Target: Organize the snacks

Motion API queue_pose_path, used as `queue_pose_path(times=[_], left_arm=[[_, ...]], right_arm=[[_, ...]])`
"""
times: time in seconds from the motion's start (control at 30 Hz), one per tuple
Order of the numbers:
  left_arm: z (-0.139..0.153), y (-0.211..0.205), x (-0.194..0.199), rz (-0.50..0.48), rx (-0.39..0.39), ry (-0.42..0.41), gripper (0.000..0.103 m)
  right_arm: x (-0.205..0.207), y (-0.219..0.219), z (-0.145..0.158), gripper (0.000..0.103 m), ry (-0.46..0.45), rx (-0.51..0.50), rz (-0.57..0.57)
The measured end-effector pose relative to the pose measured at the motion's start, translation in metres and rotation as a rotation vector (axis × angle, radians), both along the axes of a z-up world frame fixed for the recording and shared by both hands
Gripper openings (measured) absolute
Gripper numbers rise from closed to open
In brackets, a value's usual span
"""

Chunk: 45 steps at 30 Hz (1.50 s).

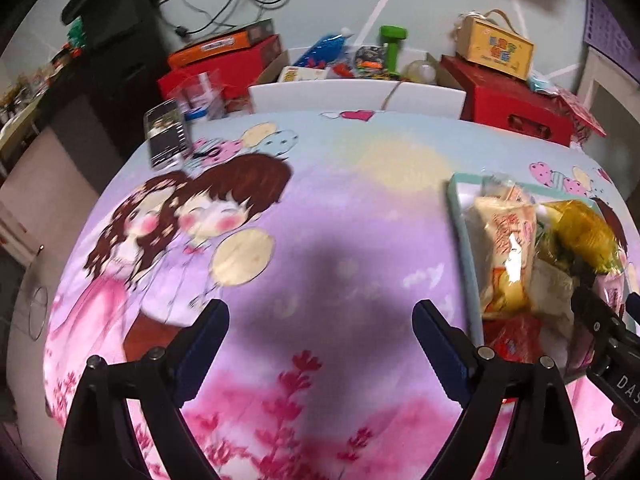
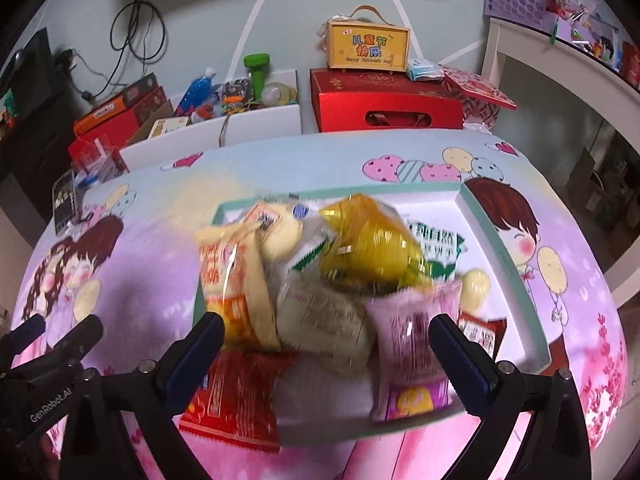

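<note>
A shallow white tray with a teal rim (image 2: 504, 248) lies on the cartoon tablecloth and holds a heap of snack packets. On the heap are a yellow wrapped snack (image 2: 372, 248), an orange-and-cream packet (image 2: 236, 280), a pale bun packet (image 2: 324, 328), a purple packet (image 2: 412, 344) and a red packet (image 2: 236, 396) that overhangs the near rim. My right gripper (image 2: 326, 344) hovers open over the heap with its pads apart from the packets. My left gripper (image 1: 320, 328) is open over bare cloth, left of the tray (image 1: 460, 216). The right gripper's fingers (image 1: 600, 320) show at that view's right edge.
Behind the table stand a white open box of toys (image 2: 240, 124), a red gift box (image 2: 384, 100) with a yellow carry case (image 2: 368, 46) on top, and red and orange boxes (image 2: 120, 108). A phone (image 1: 166, 134) lies at the table's far left corner.
</note>
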<state>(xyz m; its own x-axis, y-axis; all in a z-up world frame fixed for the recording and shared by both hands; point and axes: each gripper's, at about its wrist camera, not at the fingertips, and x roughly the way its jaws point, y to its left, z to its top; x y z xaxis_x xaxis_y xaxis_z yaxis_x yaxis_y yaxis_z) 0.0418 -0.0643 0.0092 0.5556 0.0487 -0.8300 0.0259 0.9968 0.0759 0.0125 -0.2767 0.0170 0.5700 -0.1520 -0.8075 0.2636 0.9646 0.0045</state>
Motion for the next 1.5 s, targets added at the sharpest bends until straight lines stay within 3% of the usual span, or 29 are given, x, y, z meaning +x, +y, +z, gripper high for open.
queue_pose_path(times=[0.47, 0.73, 1.13, 1.5], left_arm=[[0.008, 0.019, -0.038, -0.034, -0.014, -0.047, 0.093], [0.0, 0.02, -0.043, -0.024, 0.049, -0.014, 0.093], [-0.017, 0.021, -0.037, -0.017, 0.07, 0.07, 0.093], [-0.021, 0.021, -0.035, -0.028, 0.068, 0.091, 0.093]], right_arm=[[-0.036, 0.028, -0.005, 0.103, 0.005, -0.041, 0.05], [-0.044, 0.04, -0.013, 0.103, 0.048, -0.055, 0.077], [-0.041, 0.035, -0.022, 0.103, 0.082, -0.032, 0.073], [-0.039, 0.033, -0.025, 0.103, 0.099, -0.022, 0.063]])
